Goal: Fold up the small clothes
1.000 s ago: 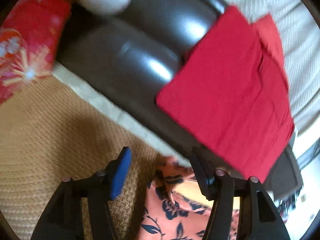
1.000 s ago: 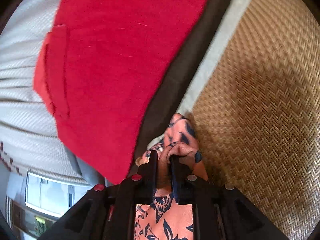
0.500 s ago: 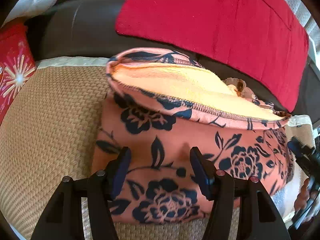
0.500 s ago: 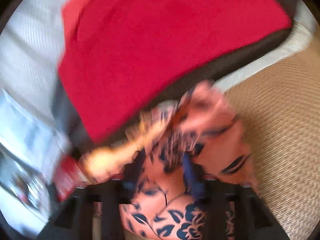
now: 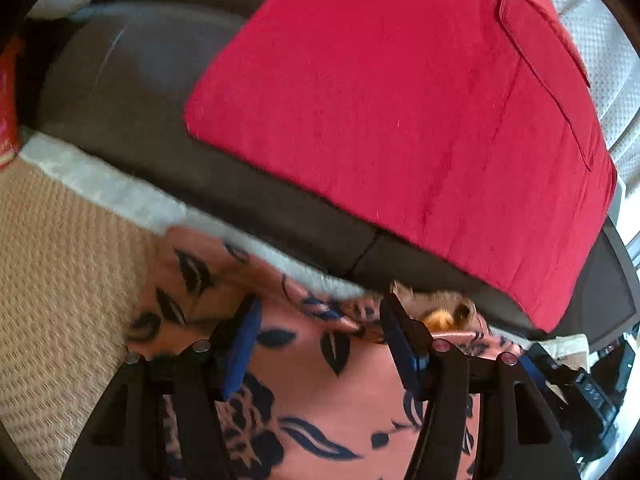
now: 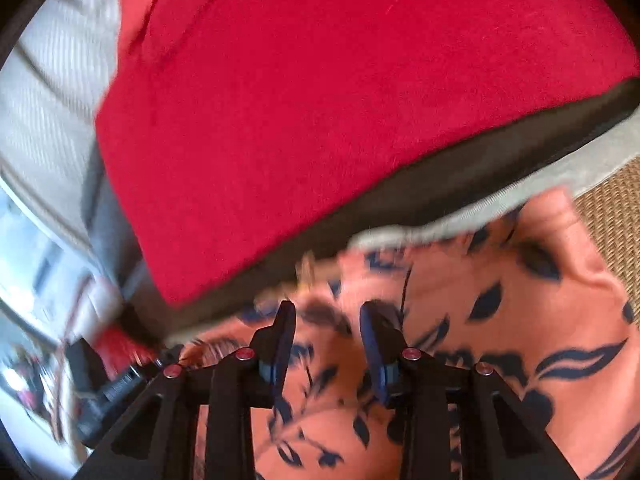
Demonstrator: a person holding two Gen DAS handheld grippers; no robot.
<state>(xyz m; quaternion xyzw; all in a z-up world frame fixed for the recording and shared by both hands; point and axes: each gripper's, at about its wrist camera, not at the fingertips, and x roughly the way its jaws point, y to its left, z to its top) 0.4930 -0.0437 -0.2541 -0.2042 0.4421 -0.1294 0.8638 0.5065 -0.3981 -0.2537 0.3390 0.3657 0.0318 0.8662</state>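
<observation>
A small salmon-pink garment with dark blue flowers (image 5: 332,392) lies on a woven straw mat (image 5: 60,280), its far edge against the sofa back. It also shows in the right wrist view (image 6: 500,320). A bit of its yellow lining (image 5: 440,318) peeks out at the far edge. My left gripper (image 5: 320,332) is open just above the cloth, holding nothing. My right gripper (image 6: 328,328) is open above the same garment, empty. The right wrist view is blurred.
A red folded cloth (image 5: 400,112) hangs over the dark brown sofa back (image 5: 132,80), also seen in the right wrist view (image 6: 320,100). A white strip (image 5: 100,188) edges the mat. A red patterned cushion (image 5: 8,112) sits far left. Dark clutter (image 5: 592,392) lies at right.
My right gripper let go of the garment and opened. The raised, folded-over edge dropped and the garment now lies flat. Both grippers tilted up toward the sofa back.
</observation>
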